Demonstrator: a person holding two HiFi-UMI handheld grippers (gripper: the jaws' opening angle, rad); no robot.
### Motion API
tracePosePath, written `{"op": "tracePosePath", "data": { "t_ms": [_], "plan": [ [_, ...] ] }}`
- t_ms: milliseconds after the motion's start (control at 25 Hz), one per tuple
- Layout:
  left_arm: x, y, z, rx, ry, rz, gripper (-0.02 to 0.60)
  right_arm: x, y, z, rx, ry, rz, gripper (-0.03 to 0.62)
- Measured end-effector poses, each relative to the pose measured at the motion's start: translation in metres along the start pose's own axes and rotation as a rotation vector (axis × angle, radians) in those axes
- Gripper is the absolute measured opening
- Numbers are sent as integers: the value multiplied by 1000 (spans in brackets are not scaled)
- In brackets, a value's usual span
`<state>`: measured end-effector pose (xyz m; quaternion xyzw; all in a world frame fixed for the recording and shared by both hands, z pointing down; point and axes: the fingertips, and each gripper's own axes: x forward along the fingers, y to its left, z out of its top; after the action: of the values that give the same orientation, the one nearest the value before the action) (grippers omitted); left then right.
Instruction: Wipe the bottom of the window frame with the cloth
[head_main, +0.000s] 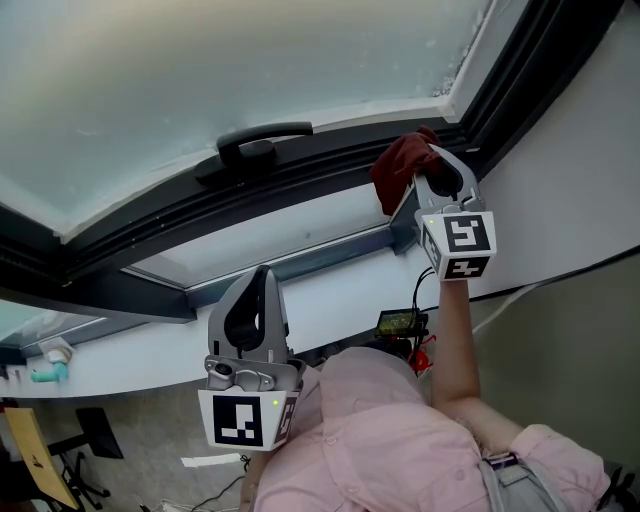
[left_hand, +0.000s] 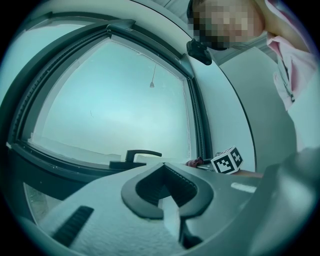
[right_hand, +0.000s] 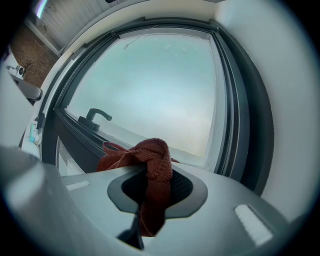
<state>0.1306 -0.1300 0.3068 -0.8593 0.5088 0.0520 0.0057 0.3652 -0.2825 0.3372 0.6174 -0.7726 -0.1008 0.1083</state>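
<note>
The right gripper (head_main: 437, 172) has its fingers (right_hand: 226, 201) pressed together on the cloth (head_main: 400, 170), a dark red knitted one. A fold of it is pinched between them, and the rest is bunched in a knot beyond the tips. Seen from the head view, the cloth is to the right of the window handle (head_main: 262, 140) and sits at the bottom rail of the dark window frame (head_main: 320, 172), close to its right-hand corner. It seems to rest against the rail, though no view settles whether it truly touches. The left gripper (head_main: 258, 288) hangs well below the window handle and slightly to its left, in front of the white sill (head_main: 330, 300) and clear of the frame. Its fingers (left_hand: 100, 220) are closed tip to tip with nothing between them (only the hollow of the pads stays open behind the tips). By count there are two grippers, each with one marker cube, one cloth and one black lever handle on the sash. The right gripper's cube (head_main: 458, 242) lies below and to the right of the handle, and the left gripper's cube (head_main: 245, 420) is far below it. A pink sleeve (head_main: 400, 440) runs up to the right gripper. Below the handle and to its right, under the sill, hangs a small device with a lit display (head_main: 398, 322).
</note>
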Motion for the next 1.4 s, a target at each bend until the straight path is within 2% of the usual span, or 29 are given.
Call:
{"op": "tracePosePath", "data": {
  "t_ms": [680,1400],
  "plan": [
    [0,6,1,-4,1,-10,-5,-2,-32,-9,35,35,-84,69],
    [11,6,2,-13,0,-29,-5,-4,-56,-16,56,54,-130,69]
  ]
}}
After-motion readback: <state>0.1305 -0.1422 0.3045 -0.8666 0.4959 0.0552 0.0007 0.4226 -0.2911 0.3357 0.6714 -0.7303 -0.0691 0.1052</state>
